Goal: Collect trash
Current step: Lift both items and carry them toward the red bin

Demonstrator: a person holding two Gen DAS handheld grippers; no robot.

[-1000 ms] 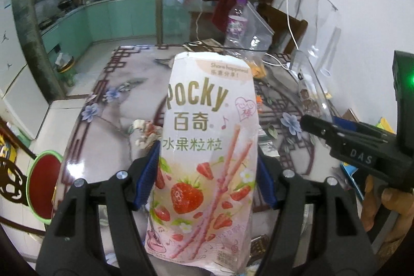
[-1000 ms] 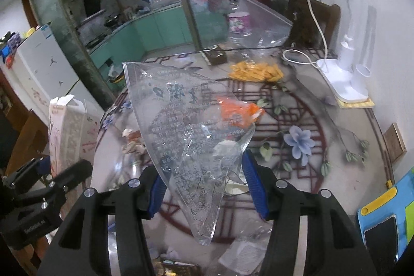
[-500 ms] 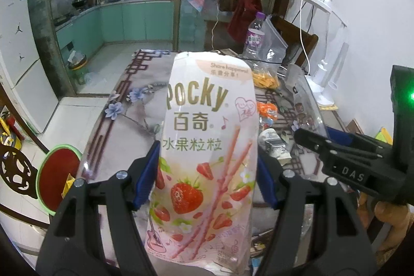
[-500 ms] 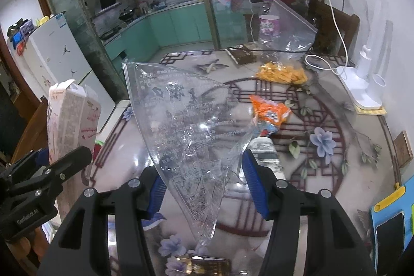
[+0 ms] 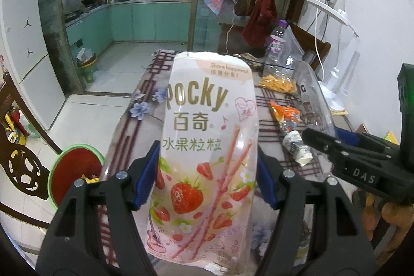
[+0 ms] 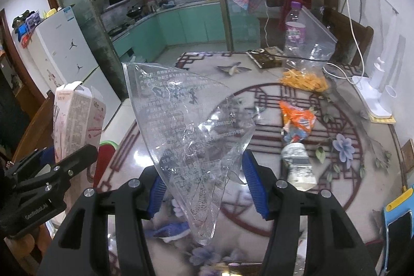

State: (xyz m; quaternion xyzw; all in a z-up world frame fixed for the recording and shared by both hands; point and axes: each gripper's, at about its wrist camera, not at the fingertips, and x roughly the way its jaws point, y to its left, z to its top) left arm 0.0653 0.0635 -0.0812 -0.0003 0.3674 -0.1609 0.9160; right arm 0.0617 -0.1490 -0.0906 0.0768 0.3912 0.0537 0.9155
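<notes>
We've got the left gripper [image 5: 207, 180] clamped about half-open on the sides of the pink Pocky box [image 5: 207, 146], box upright and held above the near edge of the patterned table [image 6: 323, 211]. Right gripper [image 6: 204, 188] is likewise part-open, pinching a crumpled clear plastic wrapper [image 6: 191, 131] over the table. Still lying on the table: an orange snack wrapper [image 6: 297, 120] and a crushed white packet [image 6: 297, 164] just beside it (red bin with green rim [image 5: 75, 172] sits on the floor left of the table).
</notes>
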